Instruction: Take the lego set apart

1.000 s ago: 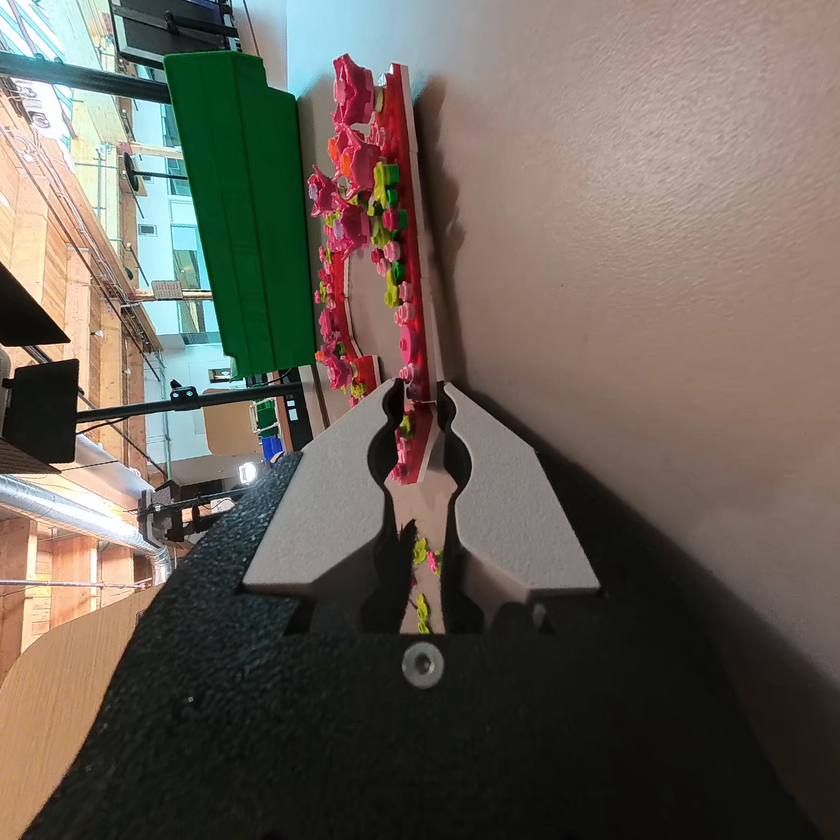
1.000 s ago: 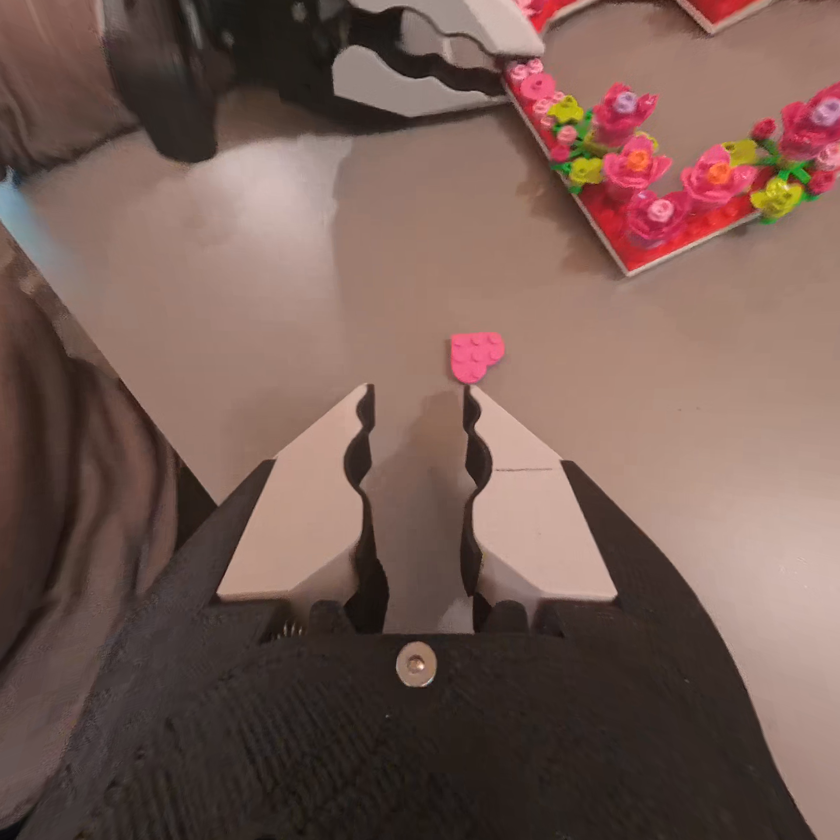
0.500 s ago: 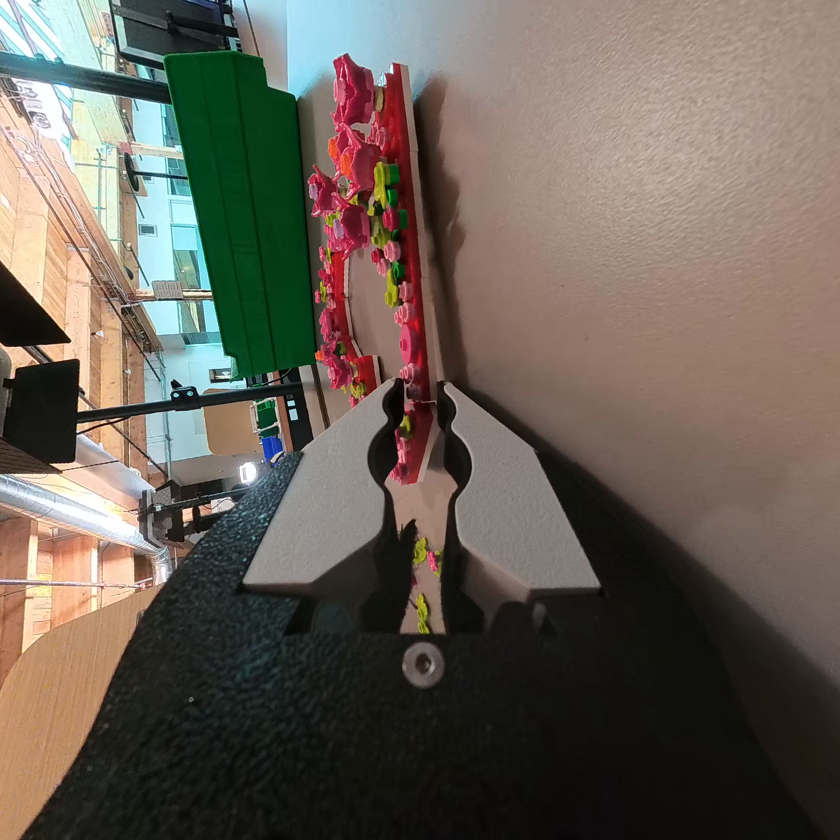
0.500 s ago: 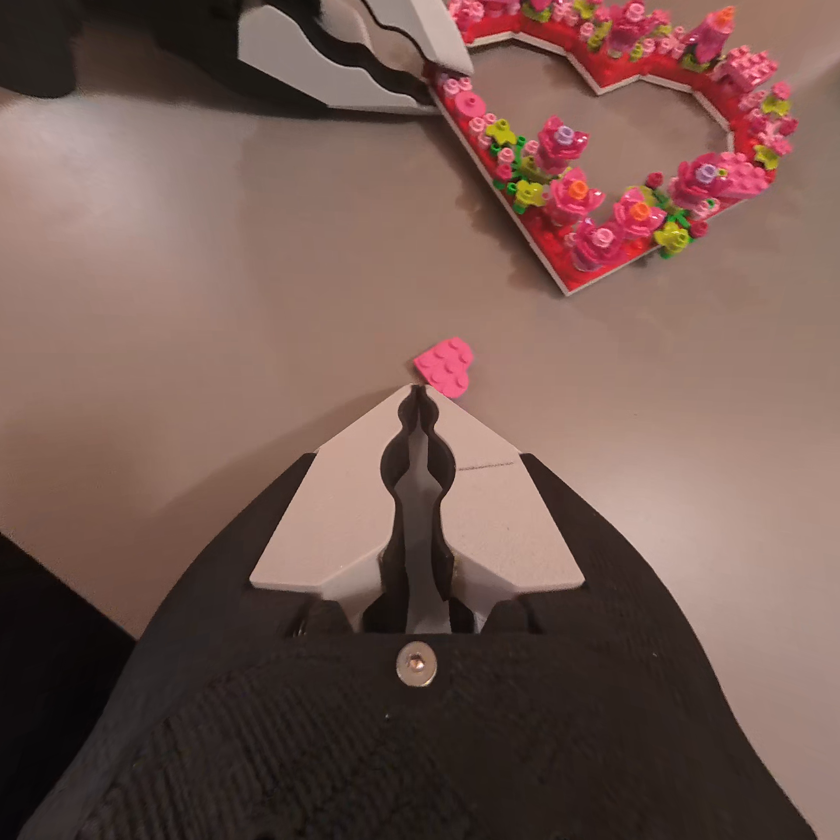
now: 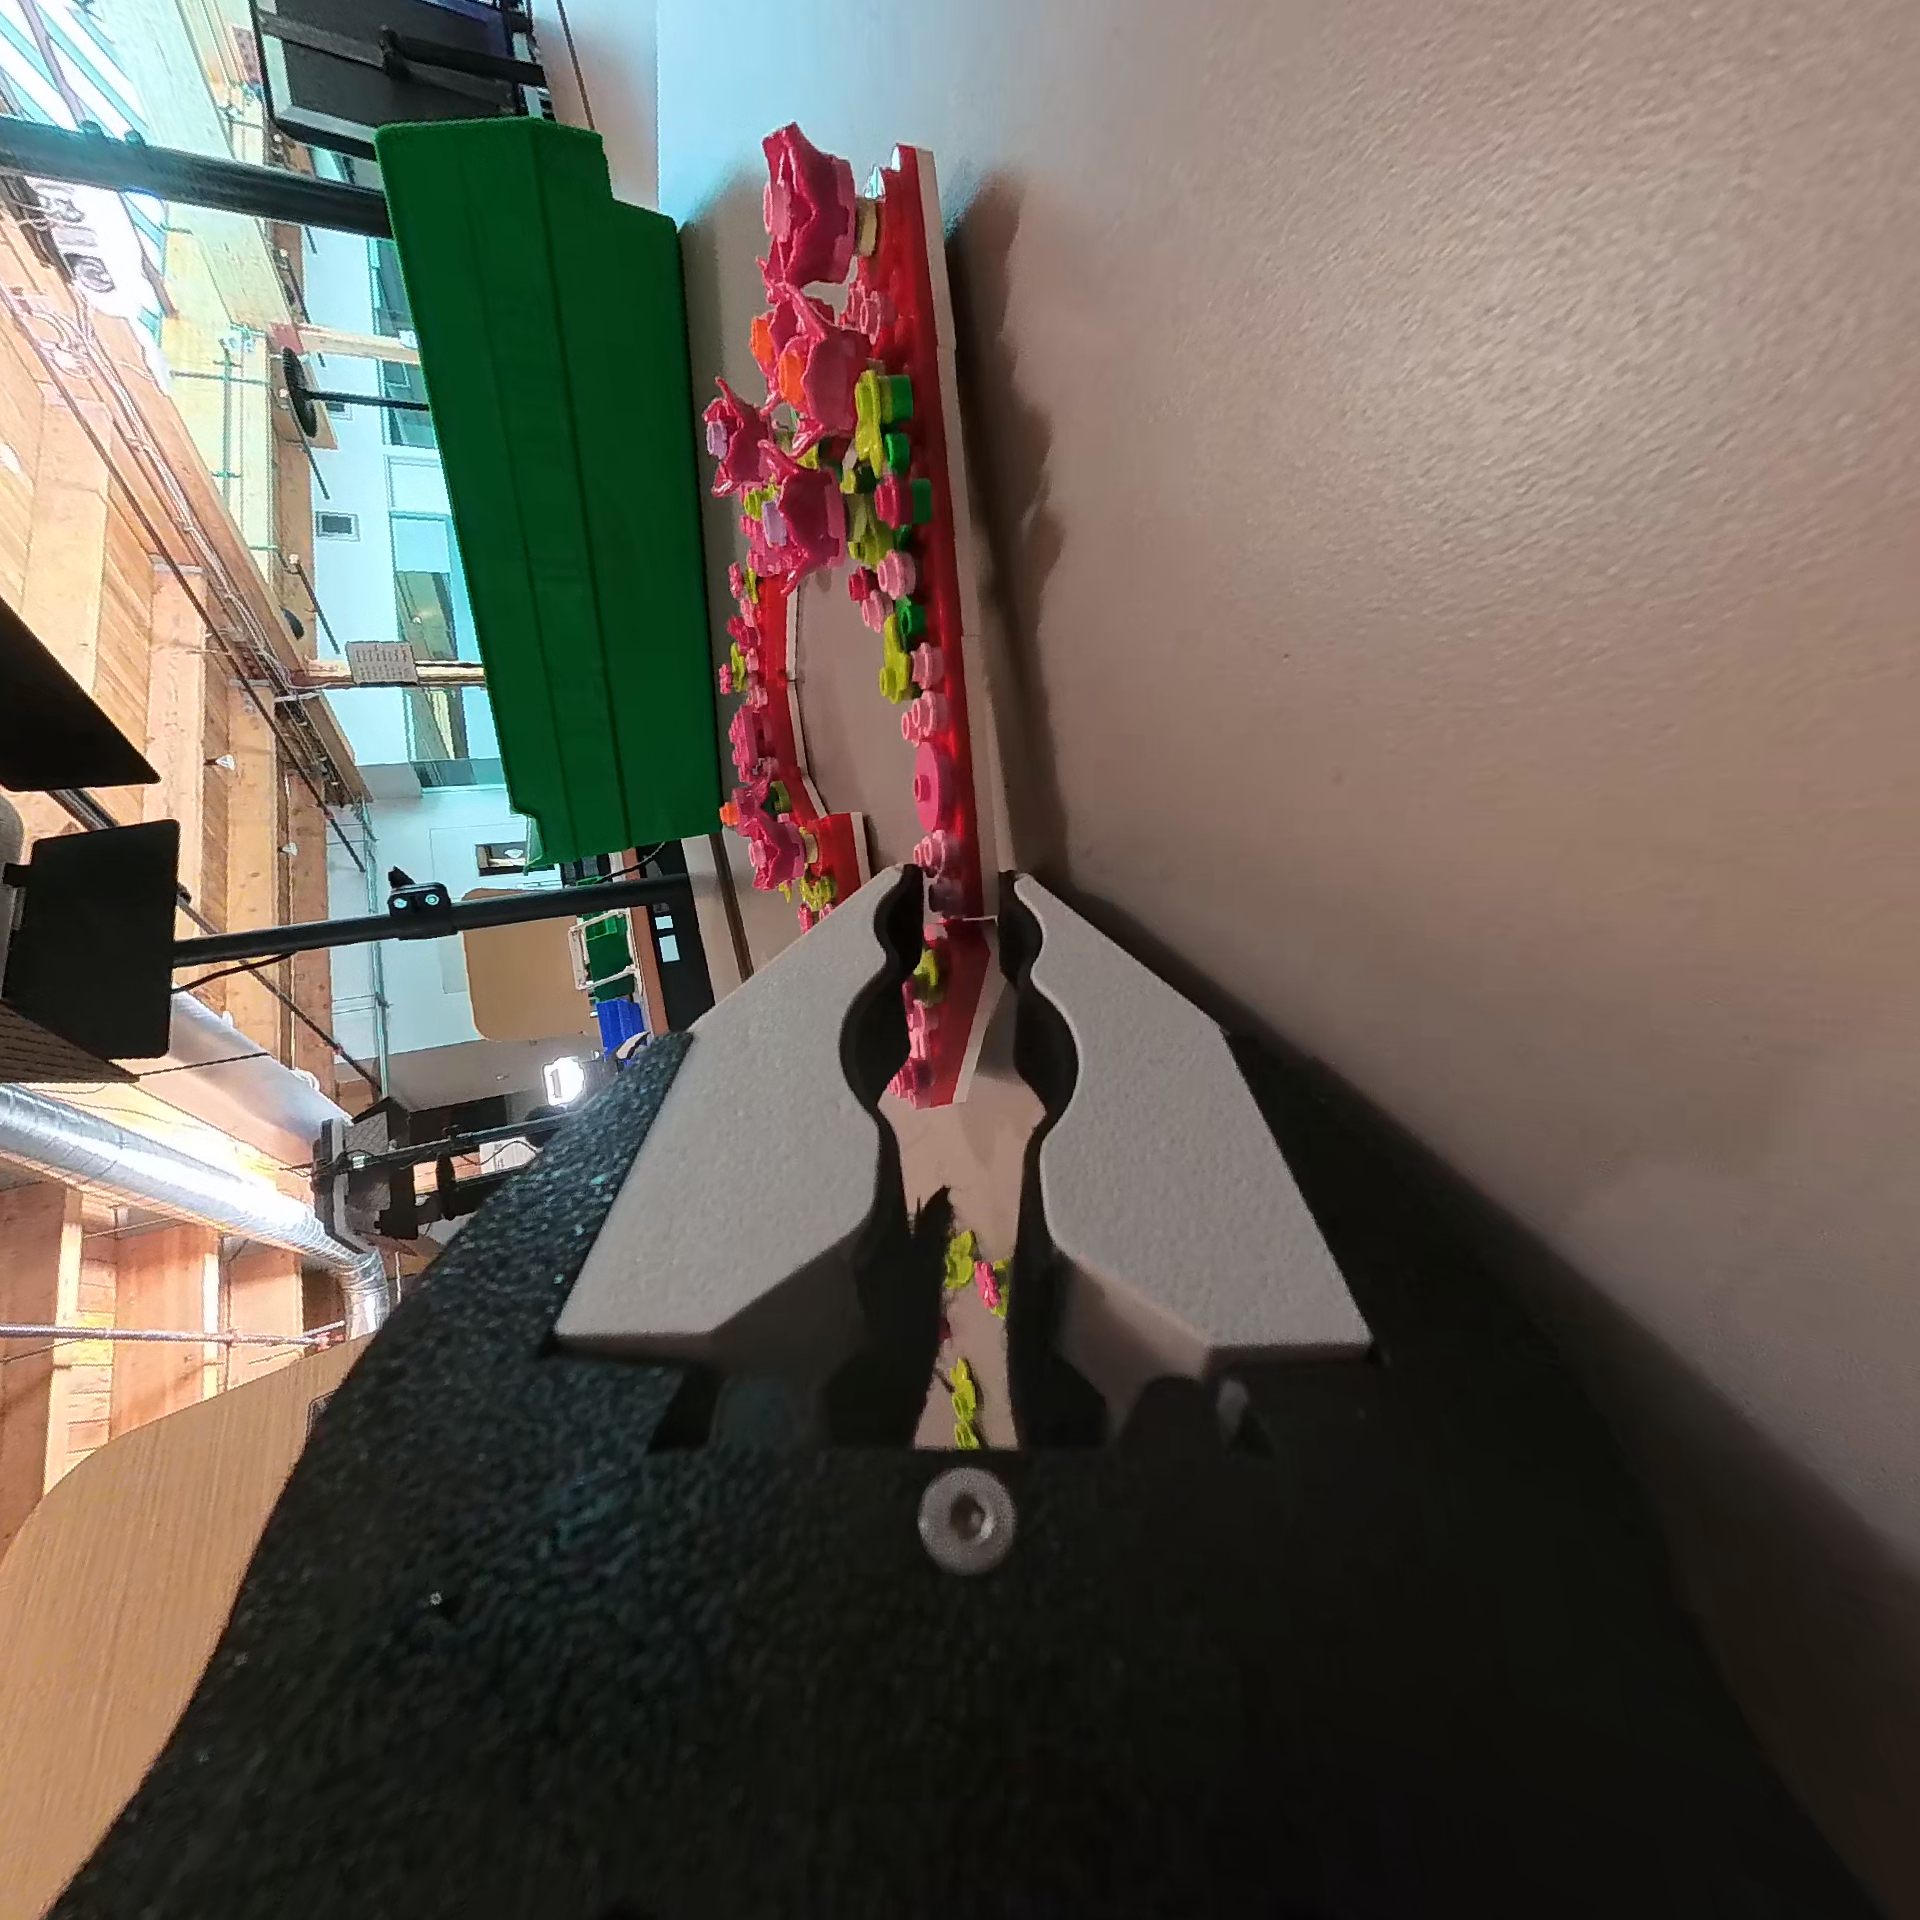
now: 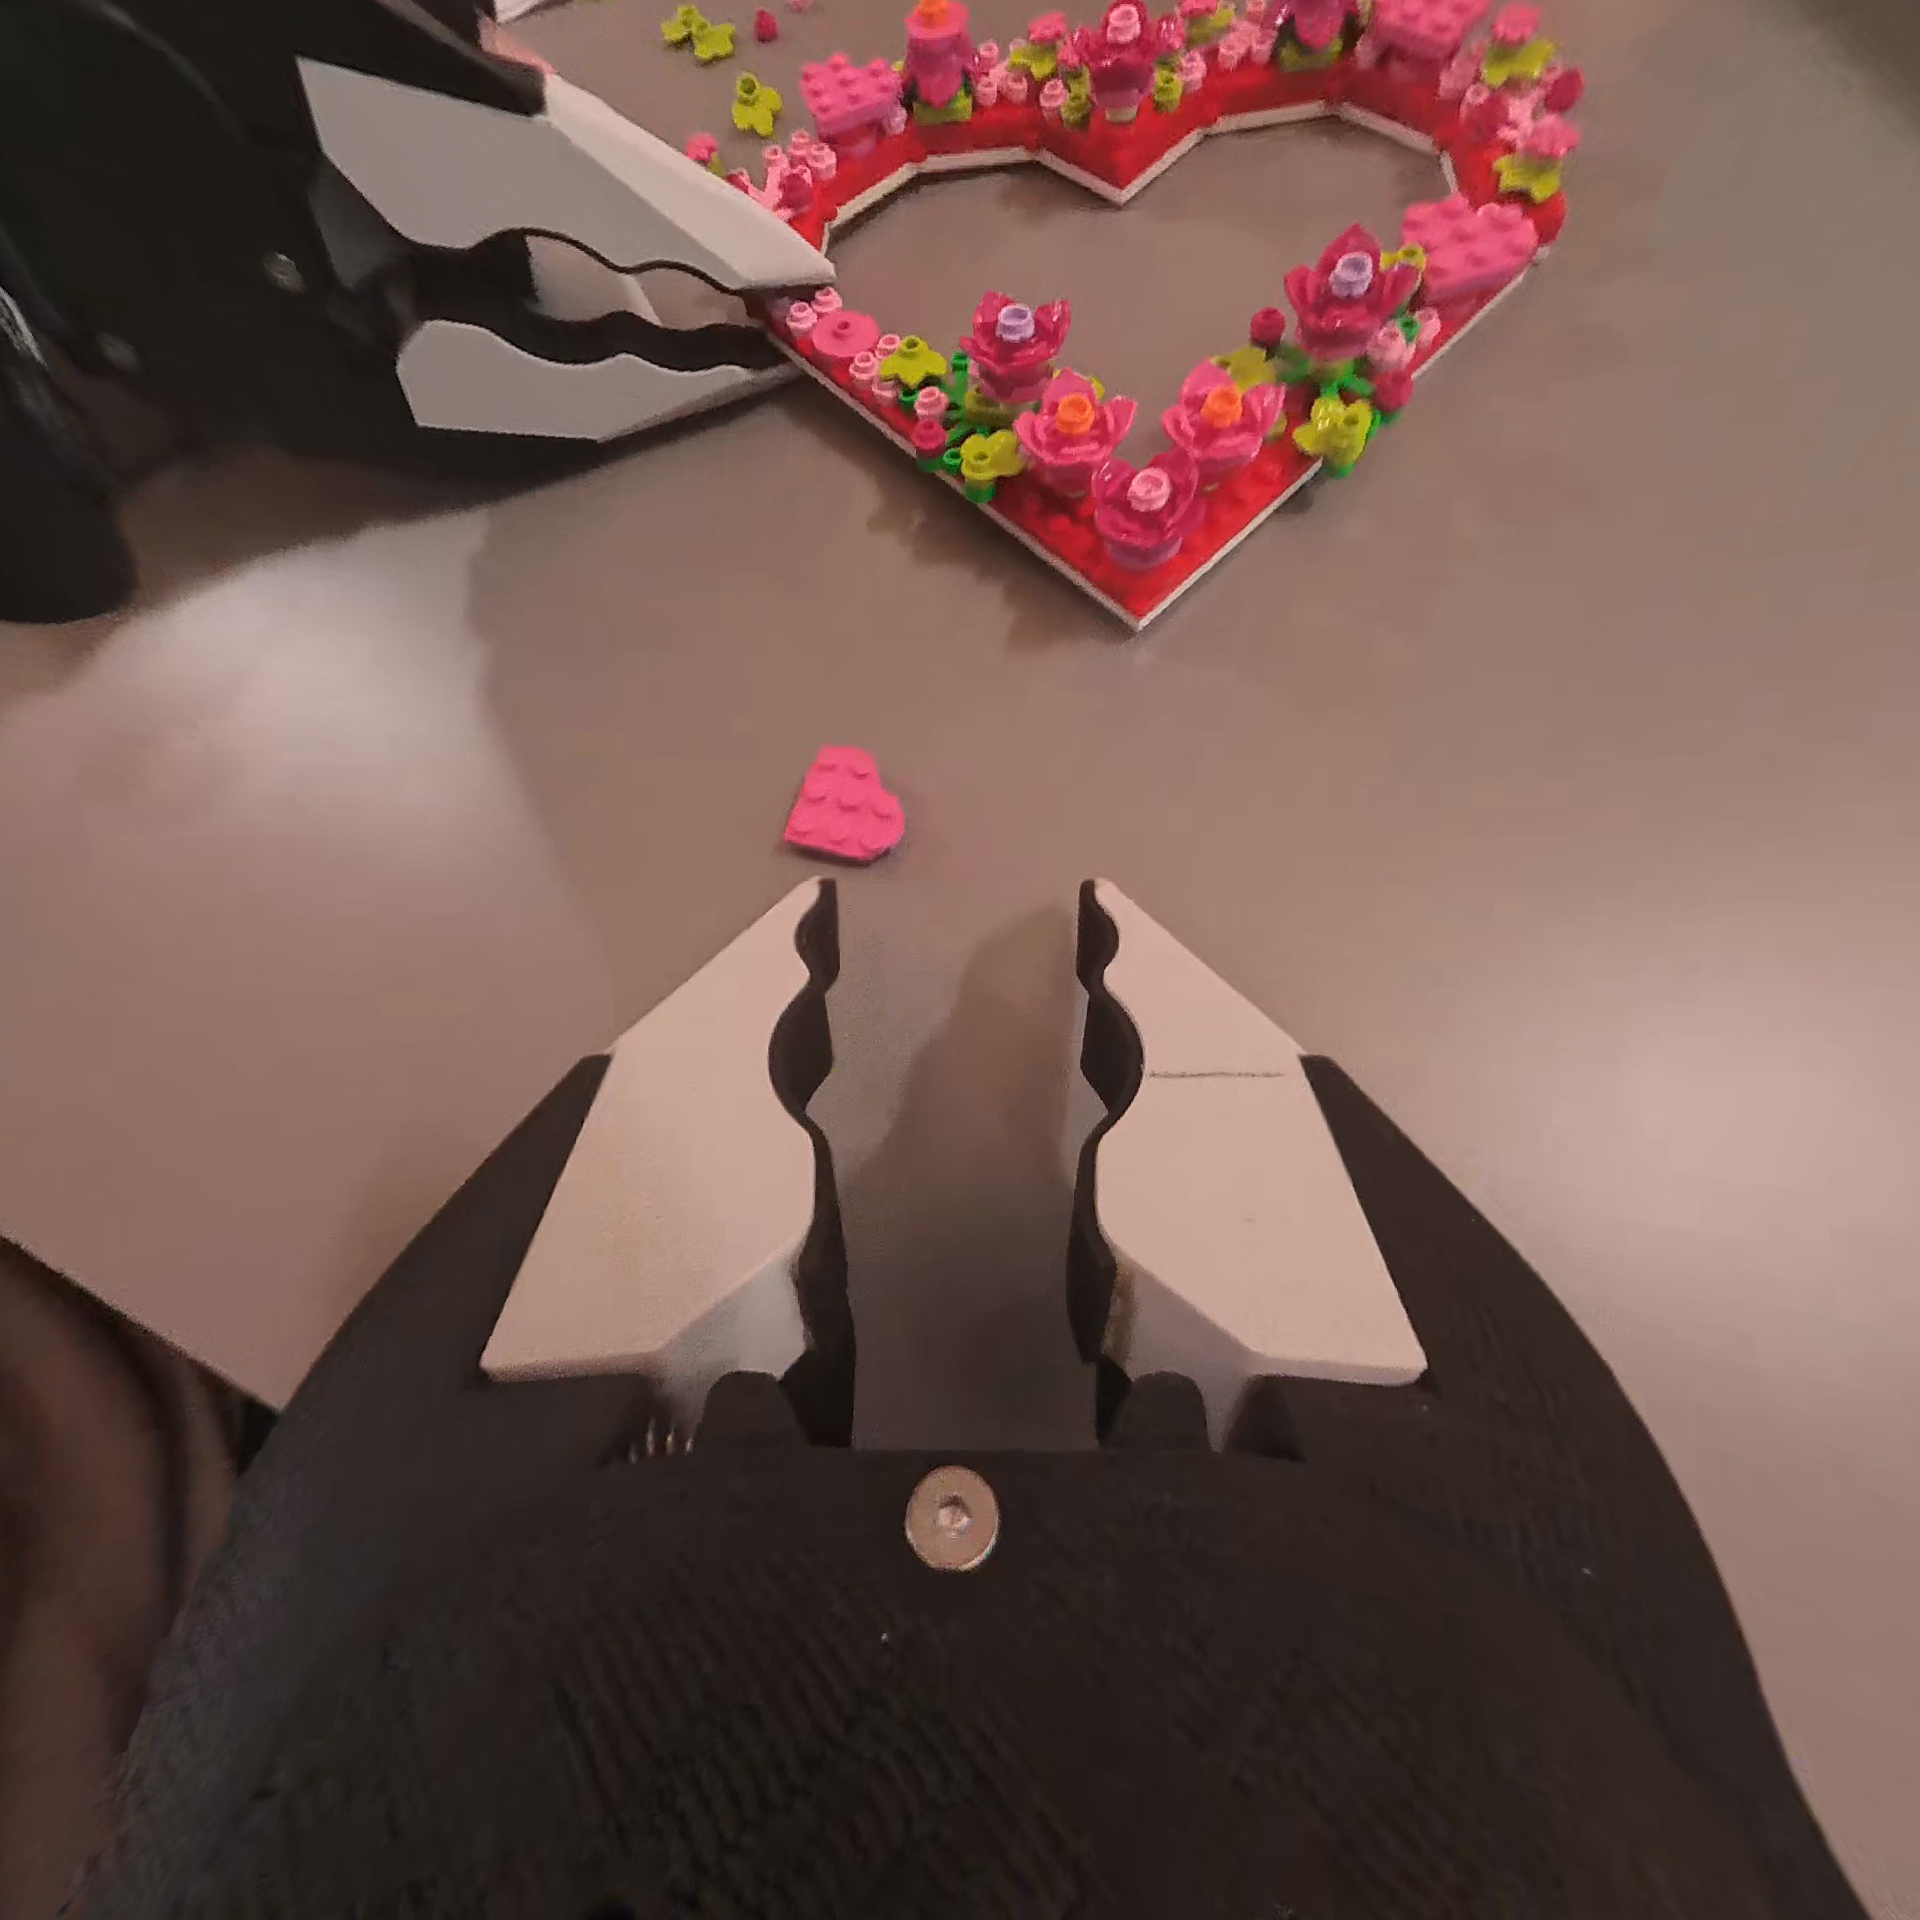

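A red heart-shaped lego frame (image 6: 1174, 582) with pink flowers and green leaves lies on the brown table. My left gripper (image 5: 961, 894) is shut on the frame's left corner edge (image 5: 966, 997); it also shows in the right wrist view (image 6: 774, 301), clamped on that corner. A small loose pink heart plate (image 6: 844, 805) lies on the table, apart from the frame. My right gripper (image 6: 951, 899) is open and empty, just short of the pink plate, which lies a little ahead and to the left of its fingertips.
A green box (image 5: 561, 468) stands beyond the frame in the left wrist view. Small loose green and pink pieces (image 6: 727, 62) lie behind the frame near the left gripper. The table edge (image 6: 125, 1288) runs at the lower left.
My right gripper was open, closed half a second ago, and is open again now. It has drawn back from the pink heart plate. My left gripper has held still on the frame.
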A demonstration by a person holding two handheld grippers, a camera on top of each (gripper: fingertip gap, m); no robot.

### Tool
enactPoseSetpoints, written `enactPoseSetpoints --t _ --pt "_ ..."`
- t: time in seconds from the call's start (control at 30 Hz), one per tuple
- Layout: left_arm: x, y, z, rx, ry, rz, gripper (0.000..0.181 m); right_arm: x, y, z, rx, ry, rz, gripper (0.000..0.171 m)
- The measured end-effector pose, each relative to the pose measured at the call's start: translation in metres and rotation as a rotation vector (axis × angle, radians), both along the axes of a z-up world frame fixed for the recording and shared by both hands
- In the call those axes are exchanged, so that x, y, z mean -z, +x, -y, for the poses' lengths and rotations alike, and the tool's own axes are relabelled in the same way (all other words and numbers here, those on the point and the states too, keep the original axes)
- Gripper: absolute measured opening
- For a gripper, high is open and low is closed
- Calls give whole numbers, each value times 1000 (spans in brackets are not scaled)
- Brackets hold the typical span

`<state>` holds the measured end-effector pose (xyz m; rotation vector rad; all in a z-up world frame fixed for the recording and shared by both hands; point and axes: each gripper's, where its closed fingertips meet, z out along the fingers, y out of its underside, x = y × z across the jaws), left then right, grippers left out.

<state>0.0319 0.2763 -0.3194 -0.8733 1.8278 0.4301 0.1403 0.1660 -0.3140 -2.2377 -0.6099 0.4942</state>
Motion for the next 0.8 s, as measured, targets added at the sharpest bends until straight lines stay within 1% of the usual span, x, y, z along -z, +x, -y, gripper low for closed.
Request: enactPoseSetpoints --t 0.03,0.13,0.2,0.3,0.47,0.6,0.67,0.73,0.8 --pt "0 0 0 0 0 0 11 -1 -5 8 -1 -7 -12 45" --pt "0 0 0 0 0 0 11 -1 -29 26 -35 -15 -66 44" --pt "0 0 0 0 -1 0 11 0 -40 29 -41 4 -58 48" --pt "0 0 0 -2 2 -1 11 2 -44 23 -24 43 -8 55" --pt "0 0 -1 -2 2 -2 11 3 -43 7 16 79 58 58" --pt "0 0 -1 -1 4 -2 11 5 -53 -1 -7 61 32 58" --pt "0 -1 -1 -1 6 -4 11 7 -56 -5 -10 51 27 61" --pt "0 -1 0 -1 9 -6 11 6 -55 -4 11 51 35 68" --pt "0 -1 0 -1 11 -7 11 2 -53 4 34 57 55 68"
